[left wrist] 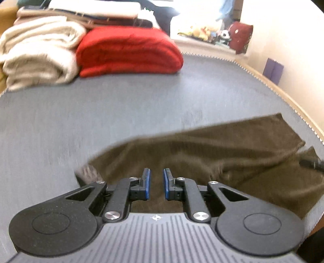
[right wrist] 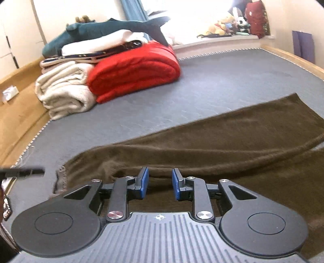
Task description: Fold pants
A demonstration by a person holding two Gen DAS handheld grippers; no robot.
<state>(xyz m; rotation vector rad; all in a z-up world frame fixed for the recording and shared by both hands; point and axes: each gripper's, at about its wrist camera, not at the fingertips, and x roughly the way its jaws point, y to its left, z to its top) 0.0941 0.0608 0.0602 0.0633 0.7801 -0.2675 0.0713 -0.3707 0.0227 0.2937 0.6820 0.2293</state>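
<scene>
No brand, label or writing readable anywhere in either view.

Dark brown soft-fabric pants [right wrist: 212, 145] spread flat on a grey mattress [right wrist: 222, 81], one long leg running from a lighter cuff at lower left up to the far right. Left tongs [left wrist: 156, 183] hovering just above the brown fabric [left wrist: 202, 153] near its left end, blue-padded fingers [left wrist: 147, 182] apart by a narrow gap with cloth visible beneath, nothing pinched between them. Right tongs [right wrist: 160, 183] likewise parted, a little wider, poised over a fold edge of the pants, empty; contact with the cloth impossible to tell. Slight motion blur across the left wrist view.

Well ahead and to the left of both tongs, a folded bright red blanket [right wrist: 135, 70] touching a rolled cream blanket [right wrist: 64, 91]. On top of those, stacked pale bedding and a teal plush shark [right wrist: 105, 30]. Farther back right, a sill with small plush toys [right wrist: 228, 24] and a dark red cushion [right wrist: 256, 18]. Light wooden bed frame [right wrist: 22, 105] bordering the mattress.
</scene>
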